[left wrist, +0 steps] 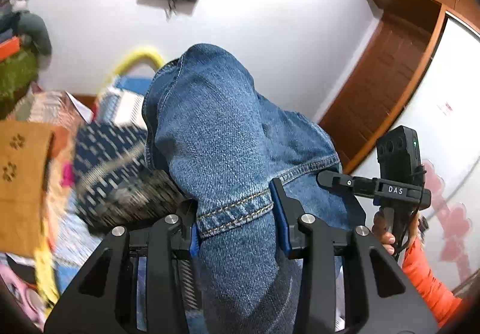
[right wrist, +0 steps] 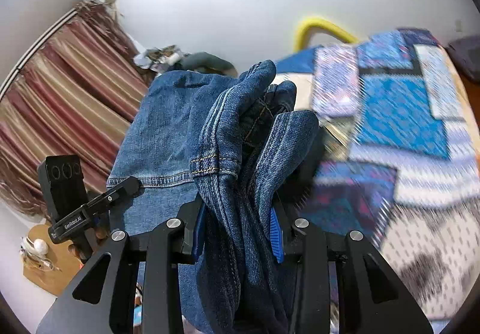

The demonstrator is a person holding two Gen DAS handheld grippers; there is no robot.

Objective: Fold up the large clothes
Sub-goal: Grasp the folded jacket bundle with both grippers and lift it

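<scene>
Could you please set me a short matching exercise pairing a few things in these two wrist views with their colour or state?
Things:
1. jeans
2. left tongs
3. sleeve
4. curtain

Colour or state:
A. orange
B. red and beige stripes
C. blue denim, lifted off the bed
D. clamped on a stitched hem

Pairs: 1-C, 2-D, 3-A, 4-B

The jeans [left wrist: 228, 136] are coarse blue denim with tan stitching. Each tool [left wrist: 237, 223] is matt black plastic with blue ribbed pads [right wrist: 276, 236] and shiny metal bolts [right wrist: 301, 223].
</scene>
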